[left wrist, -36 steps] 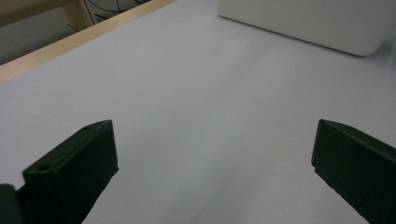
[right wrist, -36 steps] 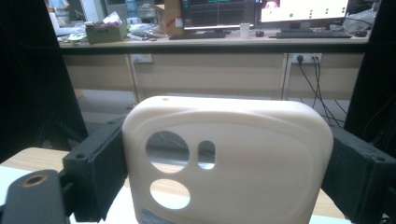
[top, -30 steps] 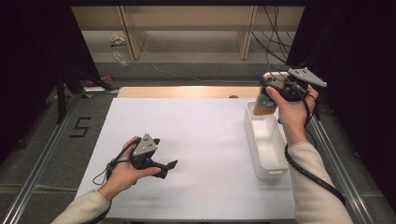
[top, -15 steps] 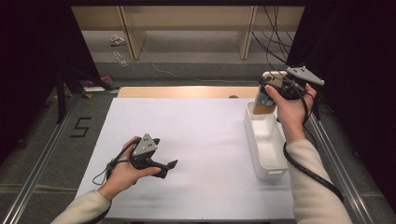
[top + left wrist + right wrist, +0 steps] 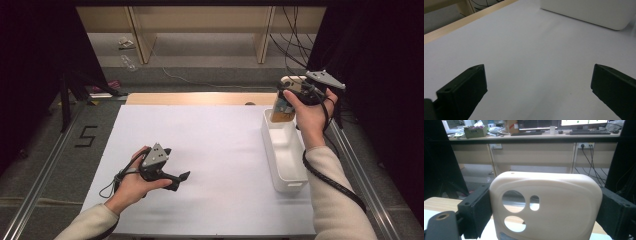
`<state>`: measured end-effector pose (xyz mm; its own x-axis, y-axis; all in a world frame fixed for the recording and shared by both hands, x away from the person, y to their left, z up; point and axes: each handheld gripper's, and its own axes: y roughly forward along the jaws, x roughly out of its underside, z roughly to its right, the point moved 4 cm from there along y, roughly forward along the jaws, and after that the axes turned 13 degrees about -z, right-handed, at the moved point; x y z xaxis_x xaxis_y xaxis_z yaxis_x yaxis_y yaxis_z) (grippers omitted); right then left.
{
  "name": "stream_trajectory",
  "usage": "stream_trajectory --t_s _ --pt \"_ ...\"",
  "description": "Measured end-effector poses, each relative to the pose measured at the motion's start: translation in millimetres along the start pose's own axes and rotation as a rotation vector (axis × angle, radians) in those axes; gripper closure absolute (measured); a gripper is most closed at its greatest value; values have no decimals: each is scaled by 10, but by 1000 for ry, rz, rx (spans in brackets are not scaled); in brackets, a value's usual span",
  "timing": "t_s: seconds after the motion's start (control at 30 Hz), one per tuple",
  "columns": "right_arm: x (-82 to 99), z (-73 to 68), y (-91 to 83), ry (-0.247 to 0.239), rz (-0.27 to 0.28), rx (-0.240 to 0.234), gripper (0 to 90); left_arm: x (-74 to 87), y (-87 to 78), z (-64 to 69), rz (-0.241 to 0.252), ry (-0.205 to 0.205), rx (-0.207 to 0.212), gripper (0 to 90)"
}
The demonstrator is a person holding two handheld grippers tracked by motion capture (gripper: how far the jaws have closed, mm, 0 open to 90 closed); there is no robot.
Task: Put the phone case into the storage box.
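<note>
Little has shifted since the earlier frames: right hand still raised over the far end of the bin, left hand still parked on the sheet.

Right gripper [image 5: 289, 95], held in the right hand [image 5: 310, 112], has its 2 black jaws clamped on the sides of a cream, round-cornered plastic phone case [image 5: 546, 207]. In the right gripper view the case sits squarely between the jaws, touching both. Its back faces the camera, with 3 cut-outs grouped left of centre: 2 round, 1 small oblong.

From the high view the phone case hangs in the air above the far end of the long white rectangular plastic bin [image 5: 285, 150]. Its long axis runs steeply up and down, upper end tilted away from the person, lower end dipping toward the bin's mouth. Whether that end touches the bin I cannot tell.

Left gripper [image 5: 176, 178] rests low on the white table sheet [image 5: 210, 135], near the front left, in the left hand [image 5: 134, 181], well apart from the bin. Left gripper view: jaws wide apart, nothing between them but bare sheet; the bin's white wall lies ahead, top right.

Bin lies lengthwise, near to far, along the sheet's right edge.
</note>
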<state>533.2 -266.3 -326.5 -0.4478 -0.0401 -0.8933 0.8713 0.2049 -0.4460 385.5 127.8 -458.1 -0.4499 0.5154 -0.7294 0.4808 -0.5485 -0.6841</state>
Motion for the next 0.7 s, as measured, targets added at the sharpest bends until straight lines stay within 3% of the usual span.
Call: stream_trajectory --t_s 0.7 --pt "-6 36 153 6 -33 14 123 1 6 2 -2 3 3 0"
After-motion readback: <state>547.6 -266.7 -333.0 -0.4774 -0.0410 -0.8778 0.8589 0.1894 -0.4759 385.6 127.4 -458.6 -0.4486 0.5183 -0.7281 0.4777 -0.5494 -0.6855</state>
